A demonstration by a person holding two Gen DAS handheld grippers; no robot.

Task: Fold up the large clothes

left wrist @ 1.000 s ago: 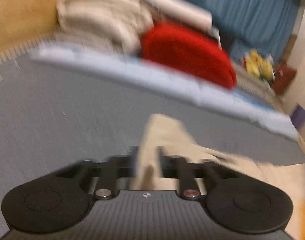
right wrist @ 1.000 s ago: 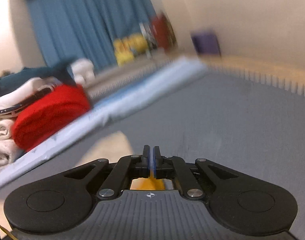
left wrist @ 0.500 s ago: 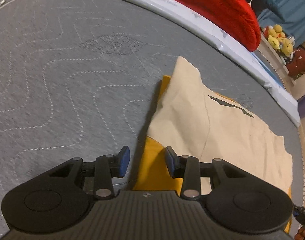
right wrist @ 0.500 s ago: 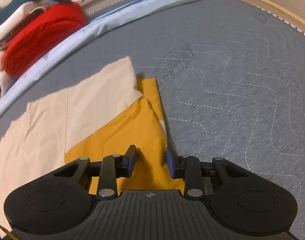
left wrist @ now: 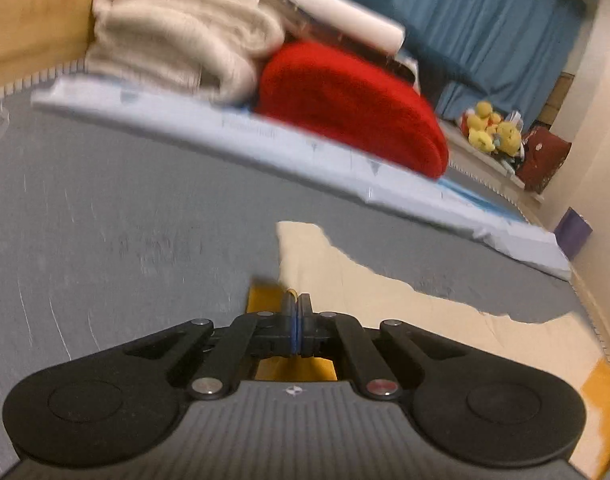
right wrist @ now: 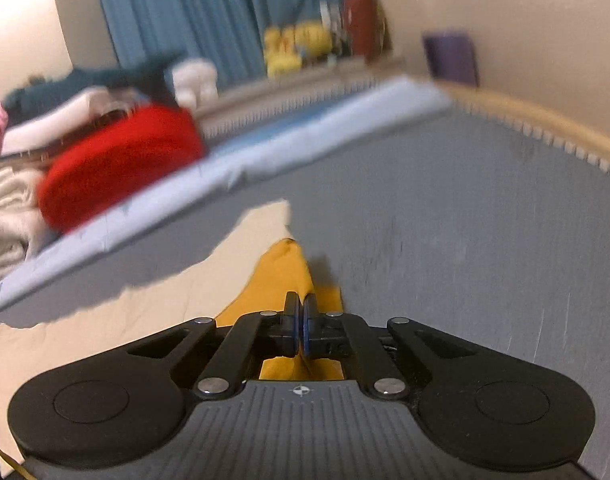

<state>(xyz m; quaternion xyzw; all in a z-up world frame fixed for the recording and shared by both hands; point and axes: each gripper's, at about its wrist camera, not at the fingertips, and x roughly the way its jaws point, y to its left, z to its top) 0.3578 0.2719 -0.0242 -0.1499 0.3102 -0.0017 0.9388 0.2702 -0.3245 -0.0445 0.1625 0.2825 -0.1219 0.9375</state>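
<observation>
Both claws had gone from apart, half a second earlier, to pressed together on the yellow layer of the garment. Left claw (left wrist: 296, 322) was pinched on the yellow cloth (left wrist: 265, 298) at lower centre of its frame; a sliver of yellow showed at the fingertips and more below them. Right claw (right wrist: 301, 326) was clamped the same way on a raised yellow ridge (right wrist: 285, 276) running up from the tips at centre frame.

Both cameras had also tilted up: from looking down on the mat to a low, forward view, with motion blur in both.

The garment sat on the grey quilted mat (left wrist: 105, 220). Its cream part (left wrist: 345, 280) spread from centre toward the lower right in the left view and toward the lower left in the right view. The yellow part lay directly under and ahead of each claw.

Background, upper half of both frames: red cushion (left wrist: 353, 108), folded beige blanket (left wrist: 185, 36), pale blue sheet edge (left wrist: 265, 140), blue curtain (left wrist: 485, 20).

Read: grasp phase done, both corners likely secured. Next call is probably lift and carry the yellow edge over the cream part. Risk: a thin pinch slipping on one side and skewing the fold.
</observation>
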